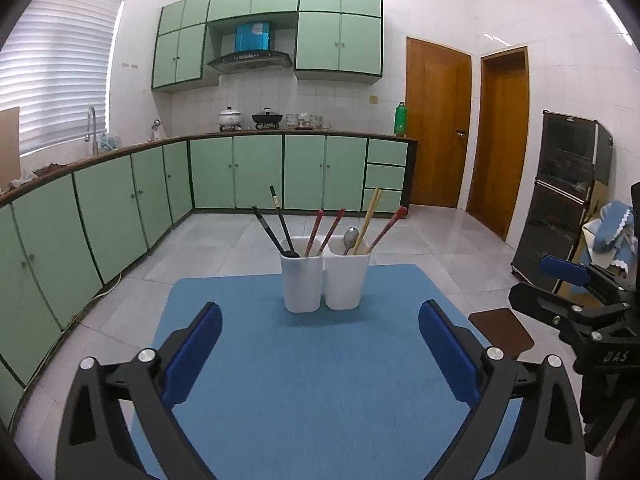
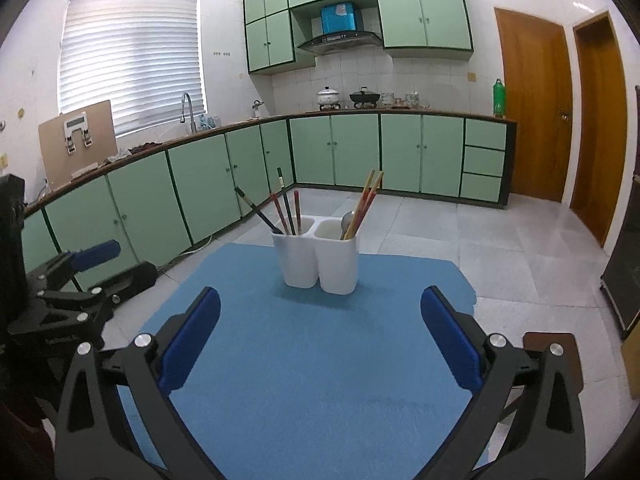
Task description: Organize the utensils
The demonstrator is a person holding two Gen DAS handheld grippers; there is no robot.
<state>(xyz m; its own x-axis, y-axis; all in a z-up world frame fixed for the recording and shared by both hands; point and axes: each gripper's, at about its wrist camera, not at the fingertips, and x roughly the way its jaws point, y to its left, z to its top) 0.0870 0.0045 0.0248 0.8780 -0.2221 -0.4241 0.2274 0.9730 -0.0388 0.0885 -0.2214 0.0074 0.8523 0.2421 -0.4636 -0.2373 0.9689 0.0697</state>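
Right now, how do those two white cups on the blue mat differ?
The left cup holds two black chopsticks and two red ones; the right cup holds a metal spoon, pale wooden chopsticks and a red one. Only the right has a spoon. Both are white, upright, touching side by side.

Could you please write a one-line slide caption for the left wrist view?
Open left gripper above the blue mat, facing two white holders filled with chopsticks and a spoon.

Open left tool (image 1: 320, 340), empty, white holders (image 1: 324, 280) with chopsticks (image 1: 280, 226) beyond
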